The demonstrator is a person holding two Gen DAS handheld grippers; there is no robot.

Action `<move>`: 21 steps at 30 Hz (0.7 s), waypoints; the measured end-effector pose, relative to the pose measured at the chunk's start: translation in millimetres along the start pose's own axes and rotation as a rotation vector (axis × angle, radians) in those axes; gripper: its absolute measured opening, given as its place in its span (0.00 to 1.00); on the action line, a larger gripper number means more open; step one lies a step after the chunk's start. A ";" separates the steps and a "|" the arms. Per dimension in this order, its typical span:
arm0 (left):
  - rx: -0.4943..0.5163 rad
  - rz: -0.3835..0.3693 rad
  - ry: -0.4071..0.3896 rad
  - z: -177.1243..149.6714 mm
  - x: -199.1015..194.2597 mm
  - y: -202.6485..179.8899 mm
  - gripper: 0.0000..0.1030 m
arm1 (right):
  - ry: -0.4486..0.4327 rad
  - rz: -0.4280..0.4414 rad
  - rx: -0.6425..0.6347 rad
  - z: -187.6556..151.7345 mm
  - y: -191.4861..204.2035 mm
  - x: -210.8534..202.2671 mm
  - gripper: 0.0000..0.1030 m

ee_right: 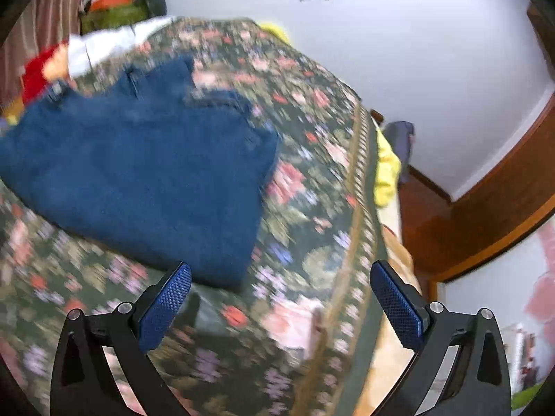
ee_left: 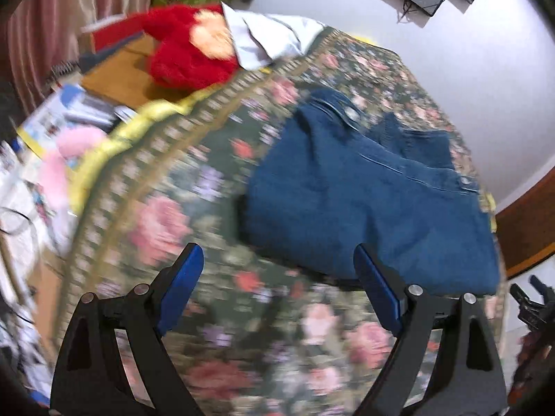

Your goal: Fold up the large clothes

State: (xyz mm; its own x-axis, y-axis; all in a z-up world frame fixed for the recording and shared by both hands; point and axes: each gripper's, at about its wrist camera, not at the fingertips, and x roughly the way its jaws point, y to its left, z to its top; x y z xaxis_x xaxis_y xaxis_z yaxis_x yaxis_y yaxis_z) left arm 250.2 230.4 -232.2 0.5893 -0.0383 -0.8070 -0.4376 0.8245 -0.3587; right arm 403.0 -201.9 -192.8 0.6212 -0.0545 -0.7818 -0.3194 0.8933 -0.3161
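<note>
A red plush toy [ee_left: 189, 46] and a white pillow [ee_left: 267, 36] sit at the far left of the floral bedspread [ee_left: 194, 187]. The folded blue jeans [ee_left: 364, 201] lie mid-bed. The left gripper [ee_left: 279, 274] and right gripper [ee_right: 281, 289] both hover released, holding nothing.

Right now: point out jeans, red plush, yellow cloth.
jeans [ee_left: 347, 190], left wrist view, middle of folded denim.
red plush [ee_left: 184, 55], left wrist view, red fur body.
yellow cloth [ee_right: 385, 170], right wrist view, bunched middle.
</note>
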 end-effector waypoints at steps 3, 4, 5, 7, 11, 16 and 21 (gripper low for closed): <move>-0.048 -0.077 0.069 -3.4 26.1 -11.1 0.86 | -0.038 0.085 0.032 17.8 9.9 -10.6 1.00; -0.065 -0.104 0.096 -3.5 35.9 -13.6 0.86 | -0.050 0.120 0.039 25.9 15.9 -12.8 1.00; -0.086 -0.126 0.119 -3.5 46.4 -15.5 0.86 | -0.056 0.142 0.041 30.6 21.7 -13.2 1.00; -0.130 -0.154 0.151 -3.8 63.8 -17.2 0.85 | -0.062 0.190 0.036 40.6 35.1 -12.7 1.00; -0.220 -0.238 0.212 -5.1 96.6 -17.1 0.85 | -0.056 0.284 0.034 58.4 66.4 1.0 1.00; -0.297 -0.357 0.225 -2.6 121.5 -17.0 0.85 | -0.004 0.342 0.005 63.8 93.7 28.8 1.00; -0.273 -0.285 0.158 14.7 131.6 -32.0 0.81 | 0.082 0.380 -0.001 54.5 102.7 63.6 1.00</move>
State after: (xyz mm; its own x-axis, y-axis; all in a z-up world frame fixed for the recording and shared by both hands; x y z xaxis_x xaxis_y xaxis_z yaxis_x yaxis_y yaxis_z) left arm 351.7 207.3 -320.1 0.6107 -0.3466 -0.7120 -0.4485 0.5895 -0.6718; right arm 448.8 -89.3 -245.8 0.3987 0.2447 -0.8838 -0.5167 0.8562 0.0040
